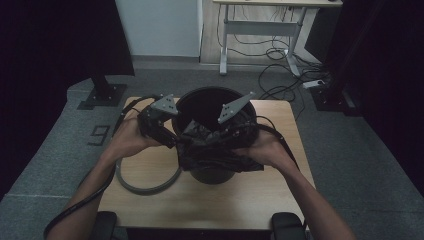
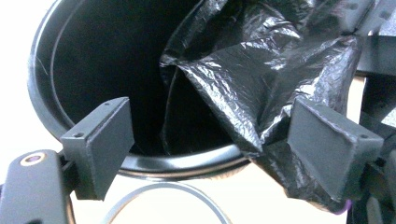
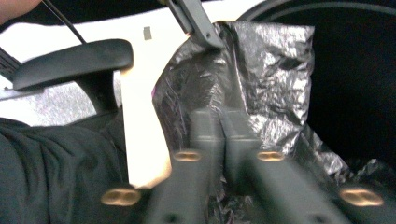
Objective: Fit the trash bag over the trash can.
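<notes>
A black round bin (image 1: 210,93) stands mid-table. A crumpled black plastic bag (image 1: 216,154) hangs over its near rim, partly inside. My left gripper (image 1: 169,134) is at the bin's left rim. In the left gripper view its jaws (image 2: 212,140) stand wide open across the rim (image 2: 177,164), and the bag (image 2: 261,70) lies against the right-hand jaw without being pinched. My right gripper (image 1: 229,134) is at the near right rim. In the right gripper view its jaws (image 3: 222,126) are shut on a fold of the bag (image 3: 275,70), beside the dark bin mouth (image 3: 355,74).
A grey ring (image 1: 146,187) lies on the wooden table (image 1: 225,202), left of the bin and toward the front, with its arc (image 2: 163,189) under my left gripper. Black armrests (image 1: 287,222) flank the front edge. A desk (image 1: 260,25) and floor cables stand beyond the table.
</notes>
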{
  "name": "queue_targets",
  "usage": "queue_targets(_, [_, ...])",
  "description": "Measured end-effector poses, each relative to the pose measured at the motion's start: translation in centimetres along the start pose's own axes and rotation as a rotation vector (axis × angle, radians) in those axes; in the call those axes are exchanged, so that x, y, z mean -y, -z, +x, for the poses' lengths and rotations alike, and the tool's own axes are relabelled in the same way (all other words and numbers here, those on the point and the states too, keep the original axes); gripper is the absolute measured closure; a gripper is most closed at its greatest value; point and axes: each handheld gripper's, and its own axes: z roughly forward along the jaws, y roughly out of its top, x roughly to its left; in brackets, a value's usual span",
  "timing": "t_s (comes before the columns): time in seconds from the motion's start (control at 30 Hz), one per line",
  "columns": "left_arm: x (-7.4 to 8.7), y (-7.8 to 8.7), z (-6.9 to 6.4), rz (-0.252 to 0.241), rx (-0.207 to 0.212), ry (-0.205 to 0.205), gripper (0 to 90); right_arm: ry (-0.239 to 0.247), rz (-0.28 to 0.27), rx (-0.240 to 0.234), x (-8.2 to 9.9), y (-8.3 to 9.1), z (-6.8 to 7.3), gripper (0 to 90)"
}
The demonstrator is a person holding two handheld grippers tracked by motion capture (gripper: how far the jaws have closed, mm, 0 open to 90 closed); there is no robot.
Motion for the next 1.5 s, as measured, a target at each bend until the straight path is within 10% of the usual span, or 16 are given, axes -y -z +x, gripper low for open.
queue_targets(0.47, [-1.7, -1.0, 0.5, 0.017, -0.046, -0.027, 15.6, -0.083, -0.006, 0.105, -1.2, -0.8, -4.2, 88.4])
queue_targets(0.6, [-0.9, -1.8, 1.1, 0.028, -0.05, -0.006, 16.8, -0.109, 0.022, 0.143, -0.8, -1.3, -5.2, 72.8])
queue_targets(0.7, [-0.5, -2.0, 1.2, 0.027, -0.05, 0.006, 16.9, -0.113, -0.004, 0.146, -0.8, -0.8, -4.9, 57.8])
queue_targets(1.03, [-0.2, -2.0, 1.2, 0.008, -0.046, 0.022, 17.9, -0.038, -0.019, 0.009, -0.6, -0.4, -1.7, 47.5])
queue_targets(1.3, [-0.2, -1.9, 1.2, 0.003, -0.041, 0.015, 17.8, -0.011, -0.007, -0.092, -0.2, -1.0, -1.2, 78.6])
queue_targets(1.5, [-1.0, -0.6, 0.6, -0.02, -0.037, -0.017, 17.8, -0.028, -0.007, -0.032, -0.4, -0.6, -1.8, 87.5])
